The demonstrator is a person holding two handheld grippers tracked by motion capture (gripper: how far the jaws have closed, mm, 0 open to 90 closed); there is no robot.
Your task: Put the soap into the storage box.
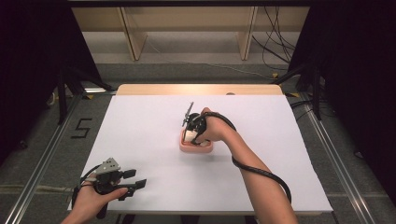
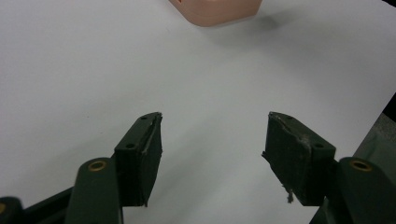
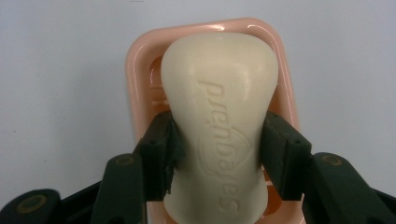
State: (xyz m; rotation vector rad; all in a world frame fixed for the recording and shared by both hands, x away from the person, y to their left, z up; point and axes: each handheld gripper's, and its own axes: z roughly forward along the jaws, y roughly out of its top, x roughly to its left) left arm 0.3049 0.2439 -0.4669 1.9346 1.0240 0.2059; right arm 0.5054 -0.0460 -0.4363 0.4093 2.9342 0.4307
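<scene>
The right hand-held gripper [image 3: 217, 154] is clamped across the narrow waist of a cream bar of soap [image 3: 219, 107], its two black jaws pressing on the bar's sides, and the bar sits over a pink soap dish [image 3: 135, 70] near the middle of the white tabletop [image 1: 140, 121]. In the right gripper view the soap lies lengthwise over the dish, its wide end toward the far rim; whether it rests on the dish floor or hangs just above it cannot be told. The main risk, as I judge it, is slip: soap is smooth and the bar flares out from where it is pinched, so an uneven squeeze could let it squirt forward out of the jaws and skid over the rim onto the tabletop. Pressing harder to prevent that could dent the bar or mar its embossed lettering. The dish looks light and nothing is steadying it, so a sideways nudge from a jaw or from the bar could shove or tip it. If the jaws let go while the bar is tilted, it could end up propped on the rim instead of lying flat. The left hand-held gripper [image 1: 133, 179] rests near the front left corner with its jaws spread and nothing between them, well apart from the dish and too far off to brace it.
</scene>
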